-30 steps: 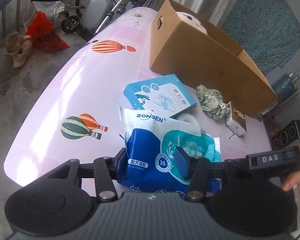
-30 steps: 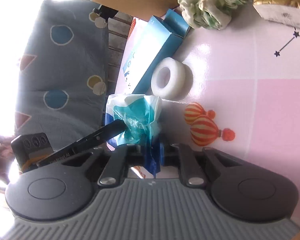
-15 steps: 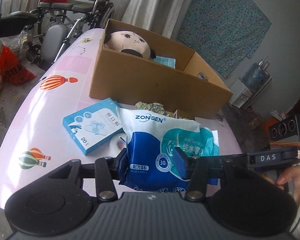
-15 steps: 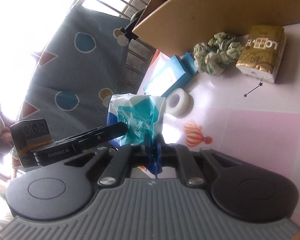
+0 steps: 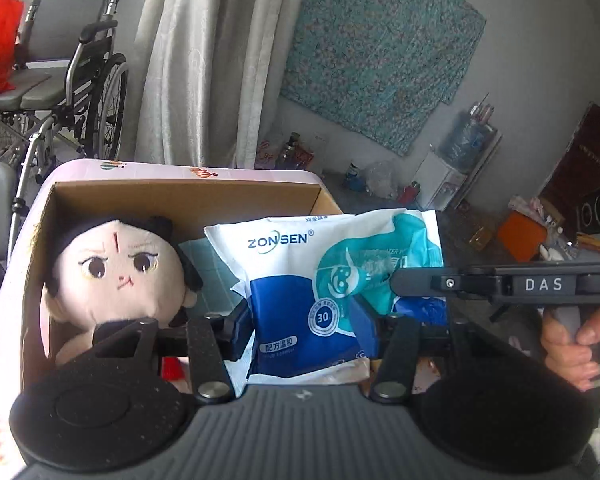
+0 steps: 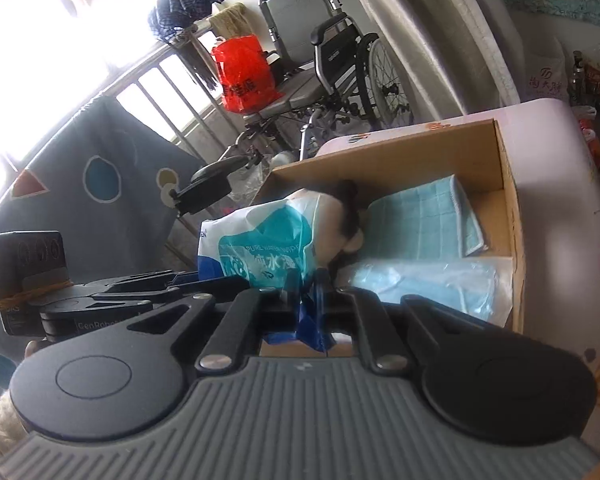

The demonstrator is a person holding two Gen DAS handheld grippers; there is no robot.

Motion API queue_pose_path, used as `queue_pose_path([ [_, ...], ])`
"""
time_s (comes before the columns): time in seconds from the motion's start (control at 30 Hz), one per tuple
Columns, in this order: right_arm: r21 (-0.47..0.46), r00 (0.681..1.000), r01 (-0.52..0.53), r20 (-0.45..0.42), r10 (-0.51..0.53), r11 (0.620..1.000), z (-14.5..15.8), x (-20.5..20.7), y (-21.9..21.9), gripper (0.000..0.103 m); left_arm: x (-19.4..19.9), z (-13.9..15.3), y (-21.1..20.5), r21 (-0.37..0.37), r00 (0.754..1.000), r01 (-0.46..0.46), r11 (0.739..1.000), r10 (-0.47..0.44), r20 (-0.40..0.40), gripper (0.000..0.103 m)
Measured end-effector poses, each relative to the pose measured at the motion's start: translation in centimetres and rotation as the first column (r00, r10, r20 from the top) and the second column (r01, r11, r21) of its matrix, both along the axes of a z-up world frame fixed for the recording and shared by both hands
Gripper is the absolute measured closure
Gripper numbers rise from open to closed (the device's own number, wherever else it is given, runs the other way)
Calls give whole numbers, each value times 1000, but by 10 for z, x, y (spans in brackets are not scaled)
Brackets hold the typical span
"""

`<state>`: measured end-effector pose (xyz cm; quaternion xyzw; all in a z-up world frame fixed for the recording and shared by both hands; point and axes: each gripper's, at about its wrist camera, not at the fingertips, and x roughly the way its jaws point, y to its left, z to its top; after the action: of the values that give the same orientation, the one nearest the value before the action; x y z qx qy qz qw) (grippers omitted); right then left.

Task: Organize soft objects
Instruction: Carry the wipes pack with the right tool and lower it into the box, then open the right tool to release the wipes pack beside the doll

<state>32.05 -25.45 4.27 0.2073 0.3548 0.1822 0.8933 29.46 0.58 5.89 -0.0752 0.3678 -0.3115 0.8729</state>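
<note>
Both grippers hold one soft white, blue and teal wet-wipes pack up over the open cardboard box. My left gripper is shut on the pack's lower edge. My right gripper is shut on its side edge, and its arm reaches in from the right in the left wrist view. The pack also shows in the right wrist view. Inside the box lie a plush doll, a folded teal cloth and a light blue plastic packet.
The box stands on a pink table. A wheelchair with a red bag stands behind the table by a curtain. Clutter and a water bottle sit on the floor at the right.
Both grippers have lifted the wipes pack from the table and carried it forward, and it now hangs over the open box. The table items have dropped out of view.
</note>
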Motion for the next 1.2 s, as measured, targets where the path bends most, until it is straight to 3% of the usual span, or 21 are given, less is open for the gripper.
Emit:
queue_pose_path([
  [0.1,-98,997,50,-46,-54,994,-7,70,-2,96,66,-8,-35,101,999,32,994,-31,-6,51],
  [0.17,-157,990,102,-84,-116,982,-21,112,-2,96,109,-22,-51,131,998,23,991,-15,-62,50],
  [0.27,-286,969,117,-178,-172,951,-69,181,10,92,162,-55,-72,200,993,10,980,13,-114,51],
  [0.33,-377,944,115,-247,-220,919,-107,217,18,86,190,-83,-84,269,983,-38,962,84,-163,61],
  [0.4,-452,921,136,-270,-281,881,-128,230,19,85,199,-96,-88,350,968,-133,927,197,-155,62],
  [0.43,-455,914,166,-263,-310,875,-137,229,19,84,200,-96,-87,354,971,-144,924,200,-128,63],
  [0.47,-431,917,176,-255,-306,885,-138,227,16,83,198,-93,-86,350,978,-127,928,177,-114,71],
  [0.5,-398,922,180,-249,-295,900,-140,227,15,82,197,-93,-87,349,982,-106,931,154,-112,79],
  [0.53,-378,924,176,-256,-285,909,-143,224,15,82,197,-91,-88,356,986,-67,932,117,-120,94],
  [0.6,-343,931,175,-248,-269,923,-148,227,17,86,198,-95,-95,389,986,-32,921,93,-139,96],
  [0.63,-329,934,166,-248,-255,930,-152,228,18,94,199,-98,-97,396,984,-24,918,93,-155,96],
  [0.73,-331,933,149,-266,-244,932,-163,231,25,94,202,-111,-96,375,972,-62,925,141,-187,94],
  [0.83,-357,937,165,-234,-259,919,-146,216,32,93,192,-100,-90,361,976,-69,930,138,-171,90],
  [0.97,-369,966,211,-60,-250,905,-90,178,36,92,153,-48,-74,337,995,-80,938,93,-24,76],
  [1.1,-287,990,142,58,-131,947,-30,116,45,91,89,9,-41,298,996,-72,952,54,68,61],
  [1.2,-226,990,105,121,-79,969,-12,68,55,91,36,26,-5,261,994,-87,961,66,88,56],
])
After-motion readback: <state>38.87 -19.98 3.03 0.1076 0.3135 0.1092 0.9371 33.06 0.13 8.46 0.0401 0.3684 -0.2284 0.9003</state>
